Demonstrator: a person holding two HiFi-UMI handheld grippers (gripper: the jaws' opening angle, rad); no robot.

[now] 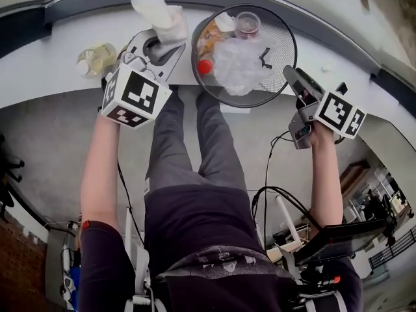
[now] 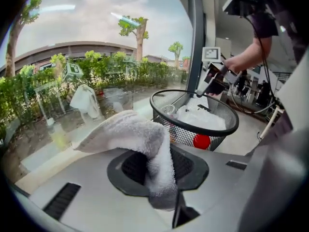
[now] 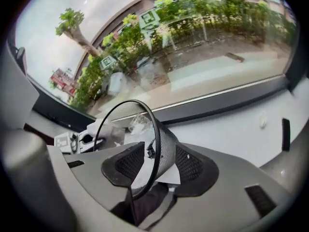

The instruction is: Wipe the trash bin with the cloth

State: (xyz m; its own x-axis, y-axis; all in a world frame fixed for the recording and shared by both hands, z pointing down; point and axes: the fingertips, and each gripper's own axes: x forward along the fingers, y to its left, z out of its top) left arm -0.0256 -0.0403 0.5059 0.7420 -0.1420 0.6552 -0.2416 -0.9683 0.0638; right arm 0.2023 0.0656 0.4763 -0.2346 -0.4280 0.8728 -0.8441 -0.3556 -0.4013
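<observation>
A black wire-mesh trash bin (image 1: 279,44) stands on the white ledge (image 1: 52,70) and holds a crumpled plastic bag (image 1: 240,64), a cup (image 1: 247,25) and a red cap (image 1: 205,66). My left gripper (image 1: 156,44) is just left of the bin, shut on a white cloth (image 1: 162,18). In the left gripper view the cloth (image 2: 140,134) drapes over the jaws of the left gripper (image 2: 157,170), short of the bin (image 2: 193,129). My right gripper (image 1: 294,77) is at the bin's right side. In the right gripper view the bin's wall (image 3: 166,149) stands between the right gripper's (image 3: 159,166) open jaws.
A bottle of yellowish liquid (image 1: 94,58) stands on the ledge left of my left gripper. A dark window frame (image 1: 325,31) runs behind the ledge. The person's legs (image 1: 188,148) are below the ledge's front edge, with cables (image 1: 270,174) on the floor at right.
</observation>
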